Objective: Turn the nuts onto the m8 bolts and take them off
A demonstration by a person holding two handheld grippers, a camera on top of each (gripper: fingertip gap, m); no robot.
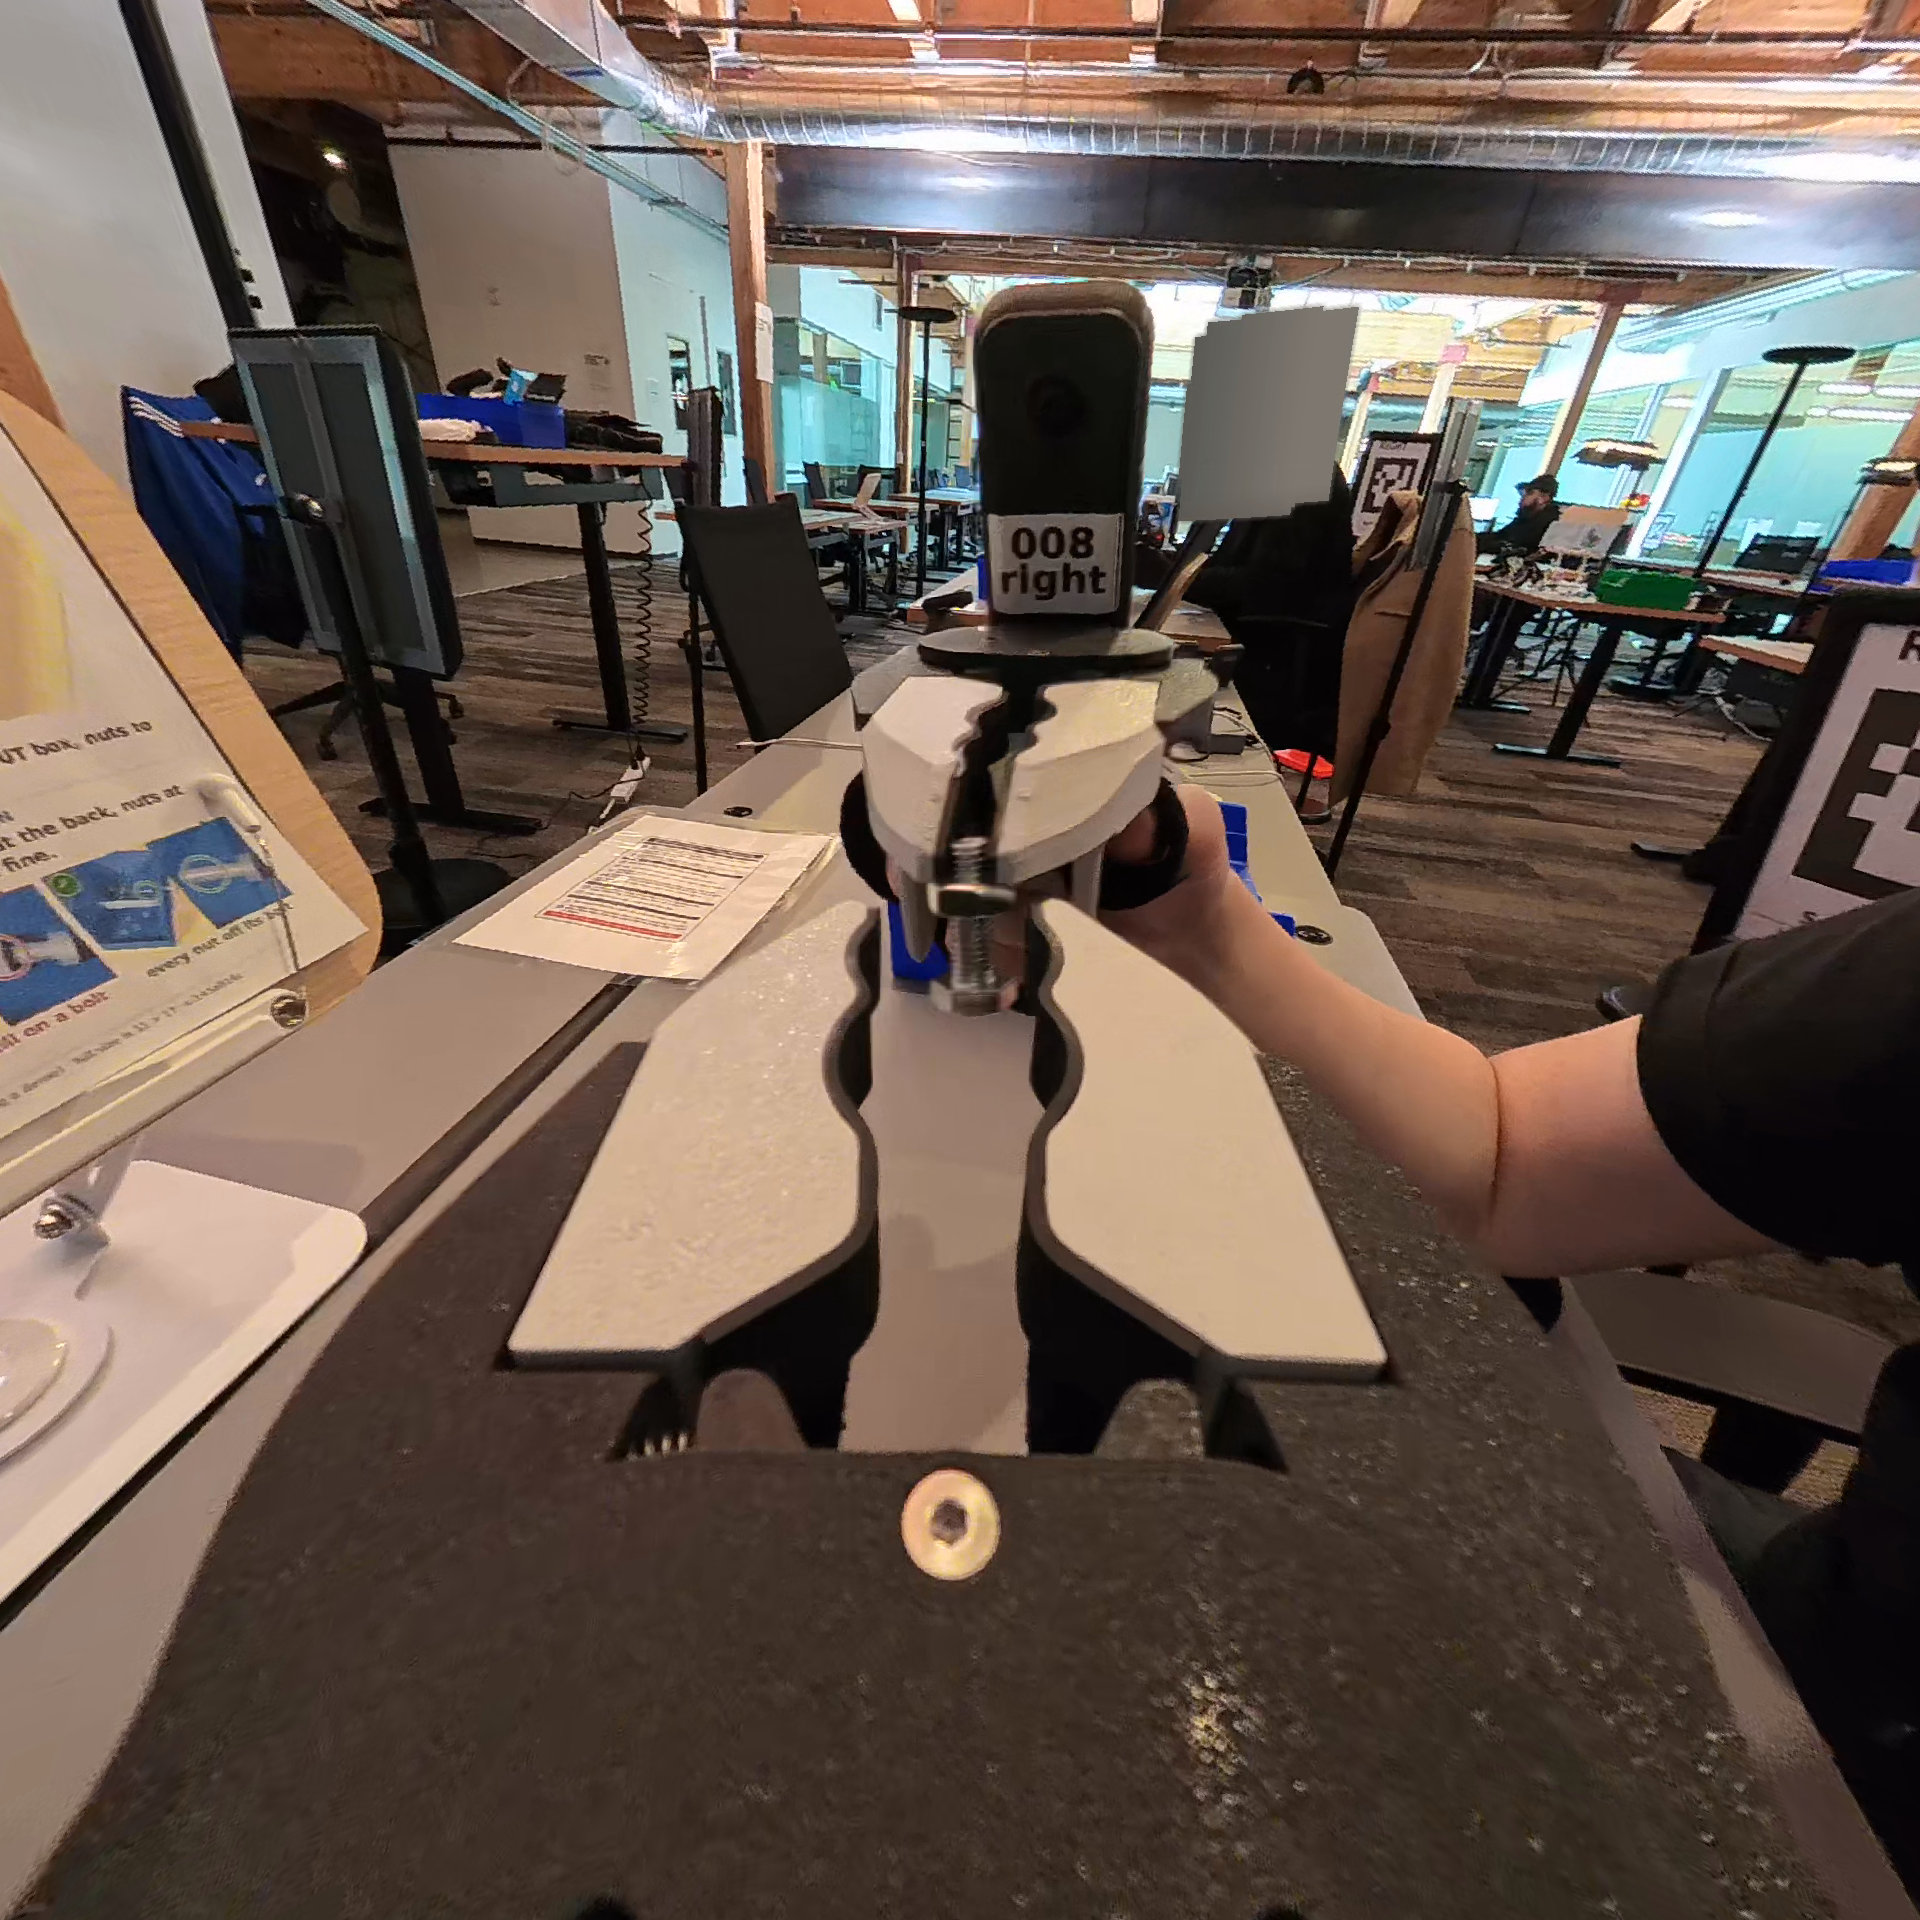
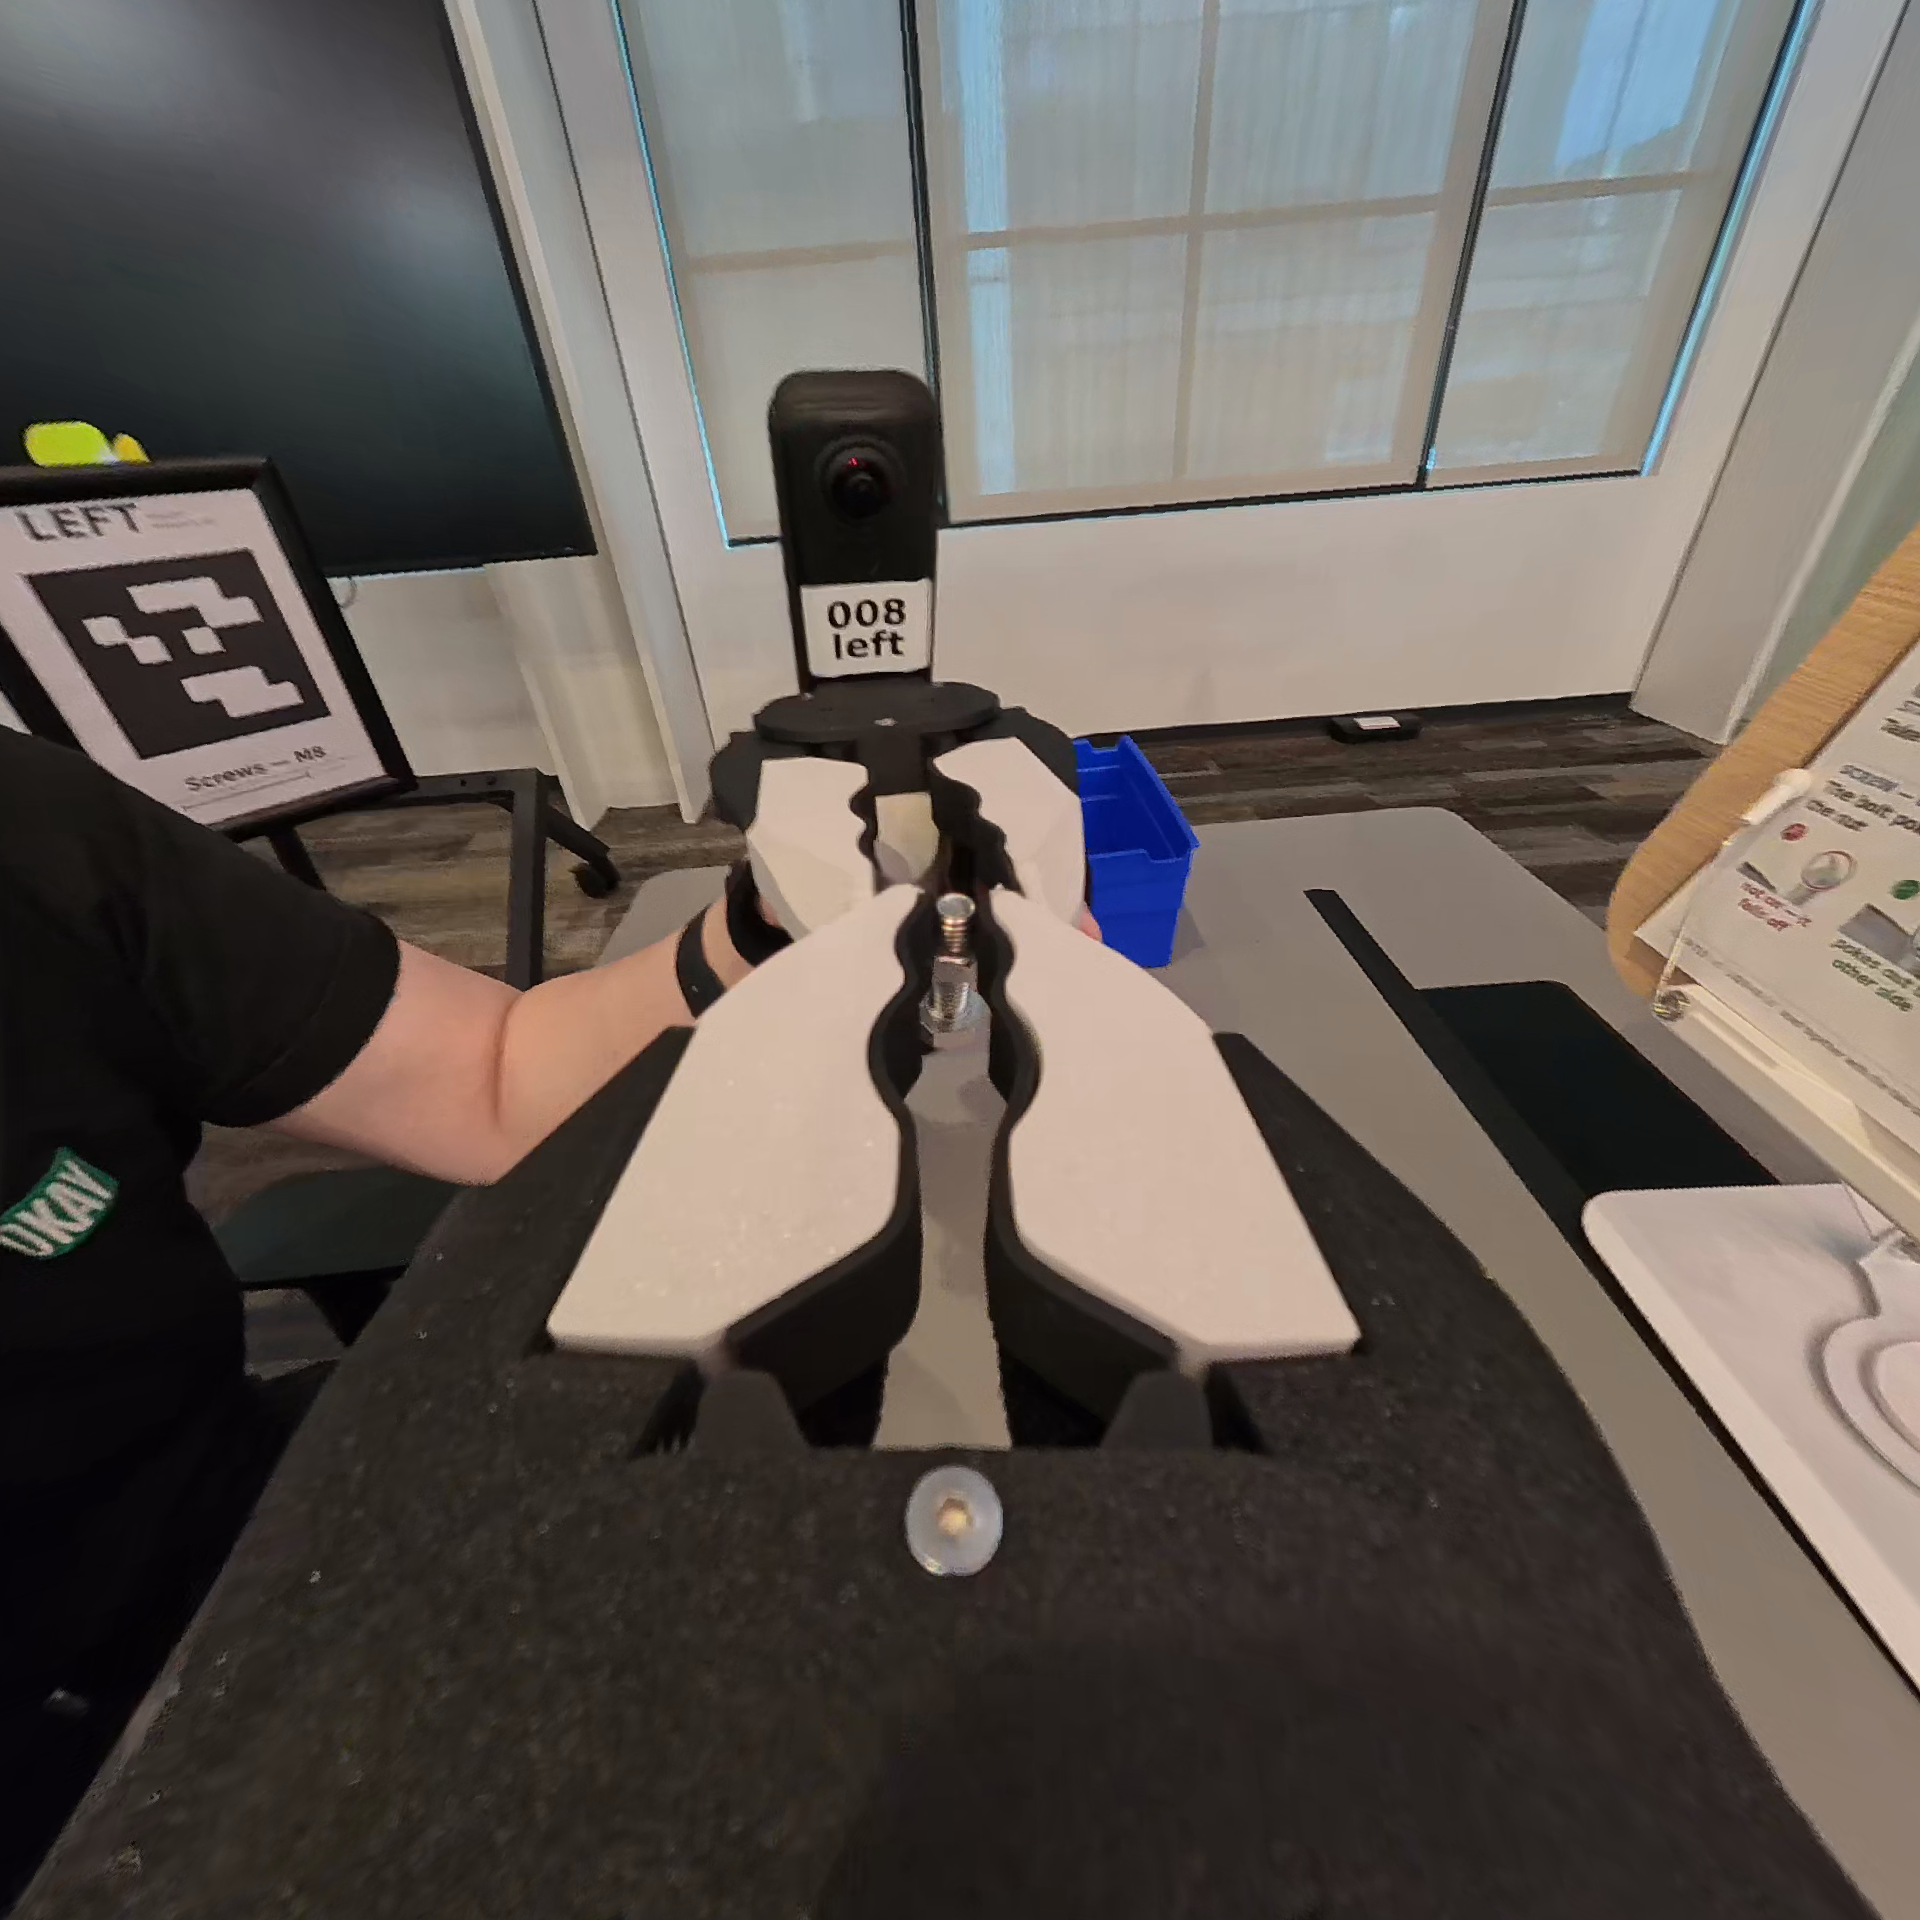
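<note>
1. The right gripper (image 2: pixel 951 935) is sitting in the centre of the right wrist view, its white fingers (image 2: pixel 1122 1132) drawn close and pinching the bolt (image 2: pixel 951 971) near their tips.
2. In the left wrist view the same right gripper (image 1: pixel 971 883) is facing the camera at centre frame, its two white halves pressed against the threaded shank.
3. The bolt (image 1: pixel 971 940) is standing roughly upright in that view, with a hex nut (image 1: pixel 971 897) sitting partway along the thread, just below the right gripper's fingers.
4. In the right wrist view the nut (image 2: pixel 951 977) is showing midway along the shank.
5. The left gripper (image 1: pixel 951 956) is filling the lower half of the left wrist view, its white fingers (image 1: pixel 717 1122) spread apart on either side of the bolt's lower end; whether the tips are touching the bolt I cannot tell.
6. From the right wrist view the left gripper (image 2: pixel 914 862) is appearing just behind the bolt, with a gap between its fingers.
7. A hand (image 1: pixel 1184 894) is gripping the right gripper's handle at right of centre.
8. A blue bin (image 2: pixel 1132 842) is resting on the grey table (image 2: pixel 1351 862), right of centre.
9. A laminated sheet (image 1: pixel 649 894) is lying on the table, left of centre in the left wrist view.
10. An instruction board (image 1: pixel 135 883) is leaning at the left edge.
</note>
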